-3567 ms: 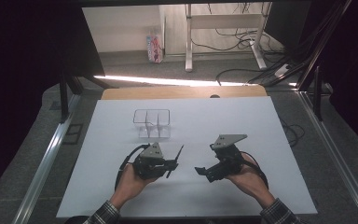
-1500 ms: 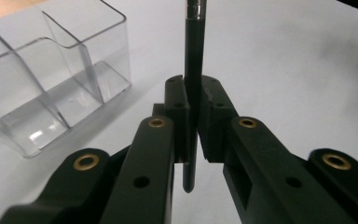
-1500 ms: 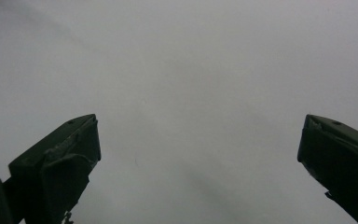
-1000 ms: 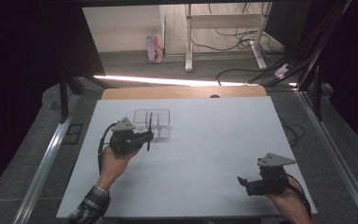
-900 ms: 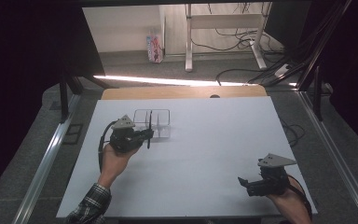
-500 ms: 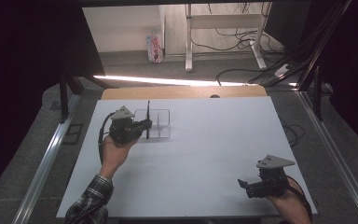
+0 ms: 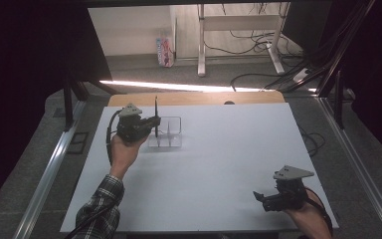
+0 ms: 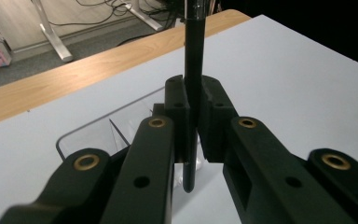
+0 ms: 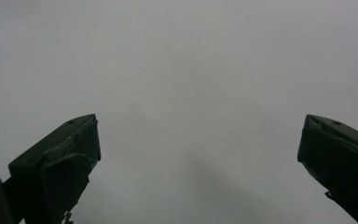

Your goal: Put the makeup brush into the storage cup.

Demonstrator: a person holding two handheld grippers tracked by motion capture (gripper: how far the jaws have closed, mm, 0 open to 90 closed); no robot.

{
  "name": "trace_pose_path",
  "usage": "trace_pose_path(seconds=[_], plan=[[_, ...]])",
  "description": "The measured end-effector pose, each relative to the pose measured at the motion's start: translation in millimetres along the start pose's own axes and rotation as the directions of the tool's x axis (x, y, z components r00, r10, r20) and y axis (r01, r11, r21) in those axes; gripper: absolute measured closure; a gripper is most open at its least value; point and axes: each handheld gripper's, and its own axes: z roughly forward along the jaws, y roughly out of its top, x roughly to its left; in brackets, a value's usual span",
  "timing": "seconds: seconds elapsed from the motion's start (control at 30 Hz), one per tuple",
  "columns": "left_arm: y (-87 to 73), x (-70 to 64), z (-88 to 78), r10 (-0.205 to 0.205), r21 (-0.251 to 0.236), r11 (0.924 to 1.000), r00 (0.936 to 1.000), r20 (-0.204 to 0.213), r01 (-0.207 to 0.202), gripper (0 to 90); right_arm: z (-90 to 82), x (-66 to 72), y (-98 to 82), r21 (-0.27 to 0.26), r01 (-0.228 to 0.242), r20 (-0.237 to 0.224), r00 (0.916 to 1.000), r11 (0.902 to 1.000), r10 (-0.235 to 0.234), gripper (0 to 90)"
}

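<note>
left gripper [image 7: 151, 121] has its jaws pinching a black pen [image 8: 193, 70] upright so it'll drop into the clear organizer [image 7: 165, 133], right gripper [image 7: 262, 198] jaws spread, idle on the bench [image 7: 229, 159]

Dim, dark-edged high view with a bright glare strip beyond the table [image 7: 214, 164]; soft, blurred near jaws.

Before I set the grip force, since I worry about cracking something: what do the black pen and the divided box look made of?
The black pen looks like smooth, slightly glossy plastic: a highlight runs along its barrel, though coated metal is possible. The divided box looks like clear hard plastic, probably acrylic: the white table shows through its walls and the edges catch light.
</note>
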Motion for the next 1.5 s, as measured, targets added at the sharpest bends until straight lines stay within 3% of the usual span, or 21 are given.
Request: trace_pose_path(seconds=[0.6,1.07,1.5], plan=[[13.9,8.1,24.4,0.008,-0.021,0.9997,0.9986,-0.051,-0.009,83.8,1.9,1.4,-0.3,0.011,0.008,-0.011,0.9999,0.9999,-0.007,0.0],[0.4,11.9,38.6,-0.007,-0.022,0.9997,0.997,-0.077,0.005,83.7,2.9,1.7,-0.6,0.02,0.01,-0.011,0.9999,0.9997,-0.01,0.0],[-17.4,10.4,49.9,0.002,0.023,0.9997,0.9968,-0.08,-0.001,83.5,3.9,3.0,-0.7,0.028,0.02,-0.016,0.9997,0.9994,-0.02,0.0]])
